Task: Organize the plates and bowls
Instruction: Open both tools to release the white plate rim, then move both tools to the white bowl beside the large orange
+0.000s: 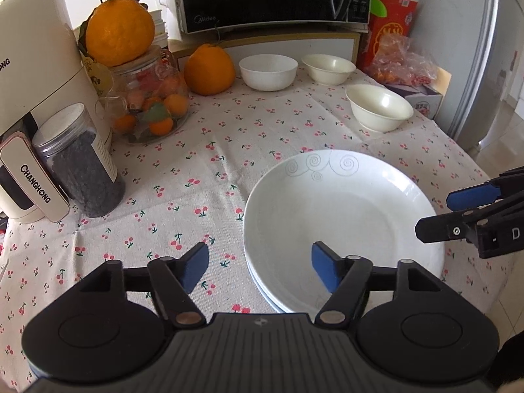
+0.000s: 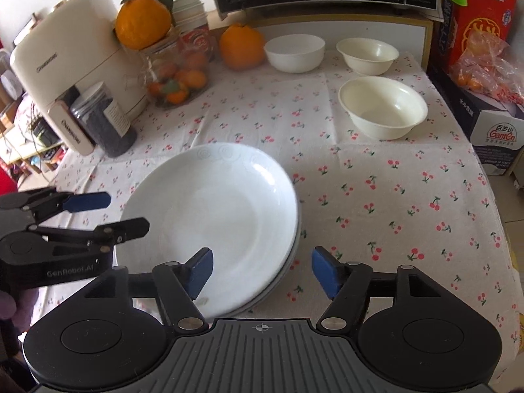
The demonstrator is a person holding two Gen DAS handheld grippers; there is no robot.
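Cherry-print tablecloth [image 2: 376, 203], bare w/ room to its right edge: white plate stack [image 2: 216, 216] sits near the front edge, three bowls [image 2: 383, 108] behind it. Left gripper [image 1: 260, 267] & right gripper [image 2: 262, 270] straddle stack rims, jaws apart, gripping nothing.

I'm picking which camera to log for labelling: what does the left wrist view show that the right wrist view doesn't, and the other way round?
Only the left wrist view shows the tall grey fridge side and the microwave's Midea badge. Only the right wrist view shows the Ganten water carton and cluttered shelves beyond the table. Both show the stacked white plates, three bowls, the oranges and both open grippers.
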